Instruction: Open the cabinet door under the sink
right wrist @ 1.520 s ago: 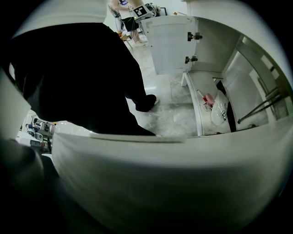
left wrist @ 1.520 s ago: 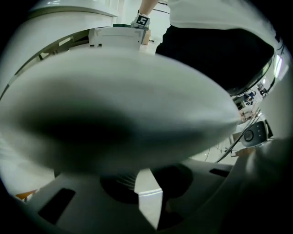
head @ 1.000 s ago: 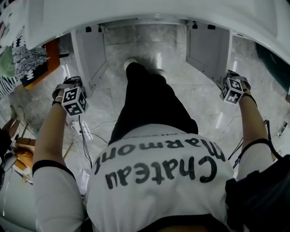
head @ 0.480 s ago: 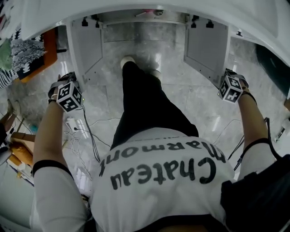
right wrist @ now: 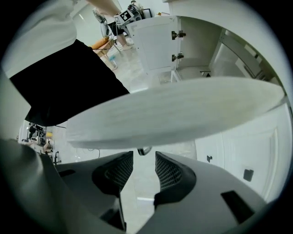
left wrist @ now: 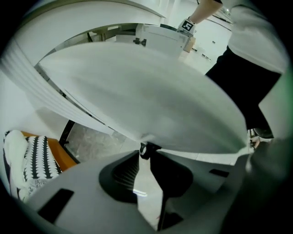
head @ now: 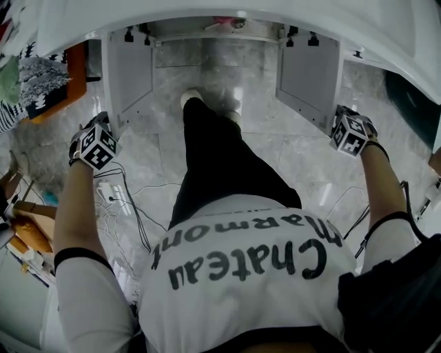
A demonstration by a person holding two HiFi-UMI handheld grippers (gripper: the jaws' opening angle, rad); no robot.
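Both white cabinet doors under the sink stand swung out. In the head view the left door [head: 128, 69] and the right door [head: 307, 69] flank the dark cabinet opening. My left gripper [head: 93, 146] points down at the left door's outer edge. In the left gripper view it [left wrist: 145, 153] is shut on that door's small dark knob [left wrist: 145, 149]. My right gripper [head: 350, 133] hangs at the right door's edge. In the right gripper view its jaws [right wrist: 143, 161] are opening, and the right door's knob [right wrist: 144, 151] sits between the pads [right wrist: 168, 172] without touching them.
The person's legs in black trousers [head: 220, 158] stand between the doors. An orange chair with a black-and-white cushion [head: 52, 86] is at the left. Cables [head: 124, 200] lie on the marble floor. The white countertop edge [head: 207, 12] overhangs the cabinet.
The left gripper has moved left and rolled, and the left door has swung wider with it. The right gripper has stayed in place at the right door's edge.
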